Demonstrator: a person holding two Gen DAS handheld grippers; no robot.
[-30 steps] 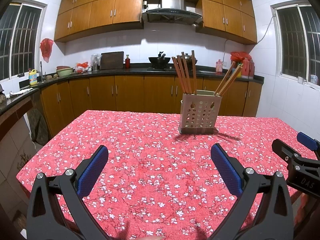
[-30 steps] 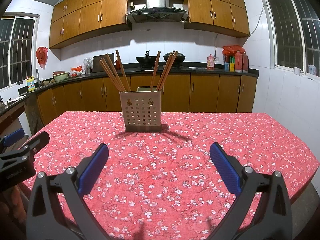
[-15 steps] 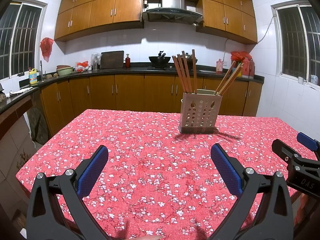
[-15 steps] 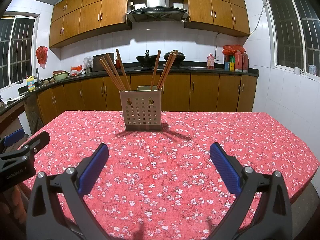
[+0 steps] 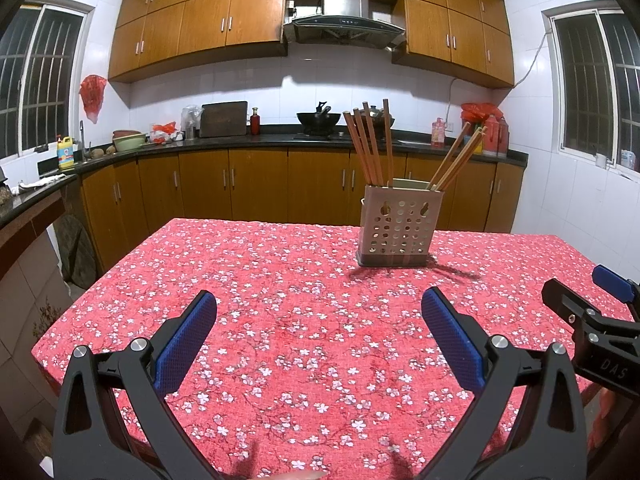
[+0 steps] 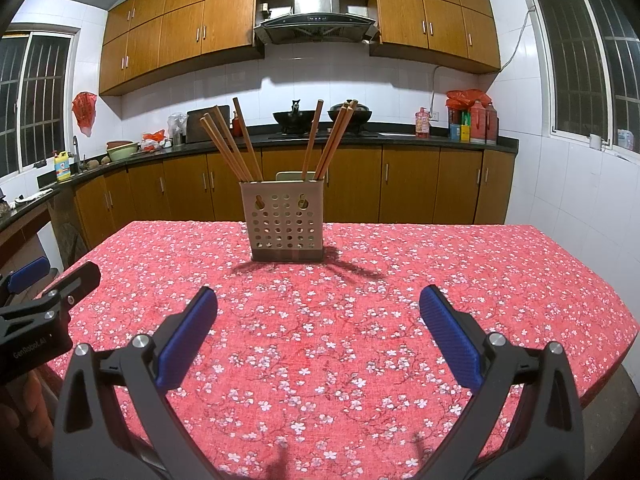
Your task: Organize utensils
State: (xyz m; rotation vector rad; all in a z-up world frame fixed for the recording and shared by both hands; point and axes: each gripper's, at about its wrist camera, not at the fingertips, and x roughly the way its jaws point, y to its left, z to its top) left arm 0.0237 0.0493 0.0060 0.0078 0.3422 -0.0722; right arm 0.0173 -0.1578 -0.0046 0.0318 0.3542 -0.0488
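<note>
— Where have the utensils ended up?

— All in the beige perforated metal holder, standing upright towards the far middle of the tabletop. The brown wooden chopsticks sit in two bunches, one leaning left, one leaning right, in what look like separate compartments.

— And the claws?

— Both released, nothing in them. The left claw hovers over the near edge with its blue pads spread wide; the right claw is the same, just beside it. Neither touches the holder.

— So what is the step now?

— I'd guess a check, or pulling back. I see no loose utensil on the cloth. If one bunch needs straightening, I'd come in from above, pinch a single stick near its upper half and lift straight up, so the light holder doesn't tip or slide.

— What about the surface?

— A red cloth with small white blossoms, smooth, draped over the edges. Behind it a kitchen: brown wooden cabinets, a dark counter, a steel range hood over a black wok, barred windows on both sides.
</note>
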